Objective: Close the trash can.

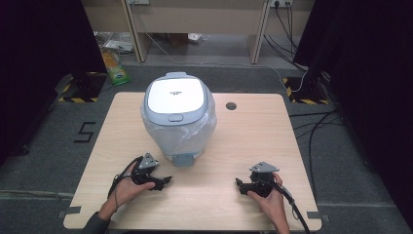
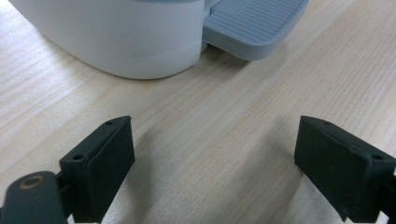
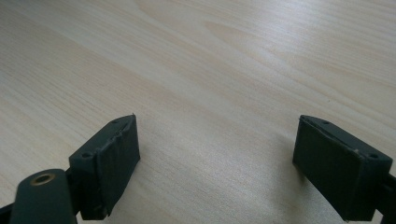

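Note:
A white pedal bin (image 1: 178, 117) with a grey-rimmed lid and a clear plastic liner stands at the middle of the wooden table (image 1: 253, 141). Its grey foot pedal (image 1: 183, 159) faces the near edge. My left gripper (image 1: 168, 181) rests low on the table just in front and left of the pedal, jaws open and empty. In the left gripper view the bin's white base (image 2: 121, 37) and the ribbed pedal (image 2: 254, 25) lie just beyond the open jaws. My right gripper (image 1: 237, 184) sits low at the near right, open over bare wood with nothing between its jaws.
A round cable hole (image 1: 231, 106) is in the table's far right part. Beyond the table lie a green packet (image 1: 115, 66) on the floor, desk legs and cables. Dark curtains stand on both sides.

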Motion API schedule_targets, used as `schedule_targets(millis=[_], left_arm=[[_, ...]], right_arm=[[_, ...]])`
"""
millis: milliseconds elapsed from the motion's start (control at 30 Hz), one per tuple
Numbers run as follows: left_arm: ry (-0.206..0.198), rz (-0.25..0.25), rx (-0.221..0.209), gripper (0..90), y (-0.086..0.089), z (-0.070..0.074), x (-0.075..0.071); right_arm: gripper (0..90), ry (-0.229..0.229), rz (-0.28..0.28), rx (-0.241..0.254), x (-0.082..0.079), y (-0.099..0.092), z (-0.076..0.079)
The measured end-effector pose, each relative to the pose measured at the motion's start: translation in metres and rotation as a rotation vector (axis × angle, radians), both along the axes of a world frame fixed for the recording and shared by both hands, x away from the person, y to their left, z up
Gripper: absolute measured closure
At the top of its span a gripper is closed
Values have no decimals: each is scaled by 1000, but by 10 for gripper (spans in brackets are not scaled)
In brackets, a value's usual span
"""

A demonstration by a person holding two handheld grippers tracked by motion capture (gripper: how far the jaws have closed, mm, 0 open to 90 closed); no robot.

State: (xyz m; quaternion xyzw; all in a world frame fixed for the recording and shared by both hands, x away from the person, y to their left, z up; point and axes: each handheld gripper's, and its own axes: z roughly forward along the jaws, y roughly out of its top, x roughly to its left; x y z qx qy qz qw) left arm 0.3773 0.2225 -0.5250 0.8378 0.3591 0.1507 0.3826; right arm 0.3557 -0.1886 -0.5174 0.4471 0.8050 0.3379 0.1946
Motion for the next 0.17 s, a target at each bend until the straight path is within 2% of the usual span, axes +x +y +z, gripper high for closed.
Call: schedule_targets(millis=[167], left_arm=[[-1, -1, 1, 111, 0, 0, 0]], right_arm=[[117, 3, -12, -4, 0, 0, 0]])
